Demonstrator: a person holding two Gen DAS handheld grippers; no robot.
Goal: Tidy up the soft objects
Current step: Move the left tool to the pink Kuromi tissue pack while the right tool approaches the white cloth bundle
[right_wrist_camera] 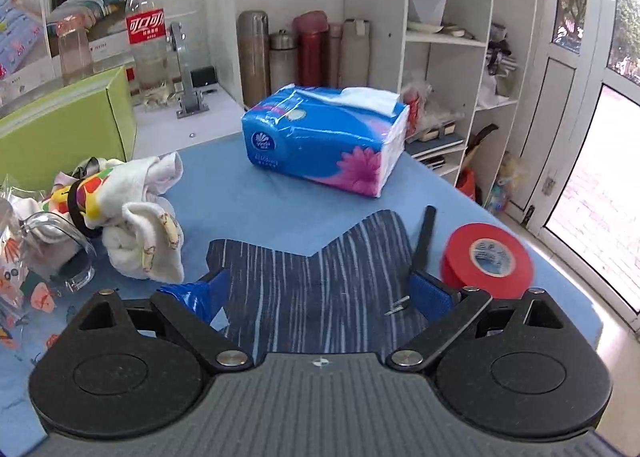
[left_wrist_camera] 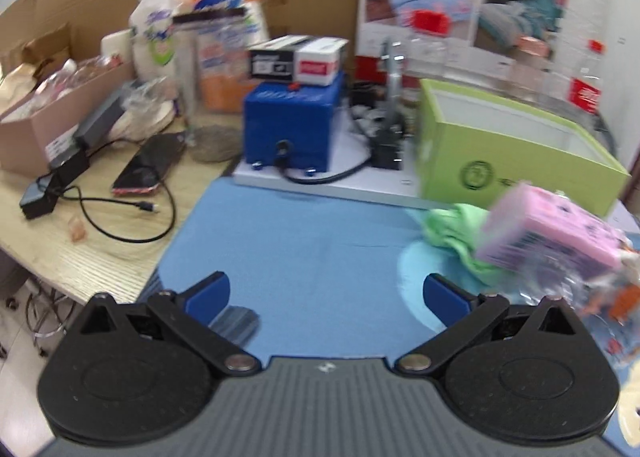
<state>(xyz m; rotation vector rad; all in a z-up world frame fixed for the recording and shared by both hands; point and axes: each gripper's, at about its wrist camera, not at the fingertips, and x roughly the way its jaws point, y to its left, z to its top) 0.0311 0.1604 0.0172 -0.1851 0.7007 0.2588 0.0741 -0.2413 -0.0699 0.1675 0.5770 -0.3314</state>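
Blue mat (left_wrist_camera: 304, 241), open green box (left_wrist_camera: 496, 153)

left claw (left_wrist_camera: 327, 293): blue pads | black linkage arms, silver pivot screws | right claw (right_wrist_camera: 320, 289): same, grey ribbed base

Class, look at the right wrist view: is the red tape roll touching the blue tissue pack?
Apart. The right wrist view shows bare blue mat between the red tape roll and the tissue pack.
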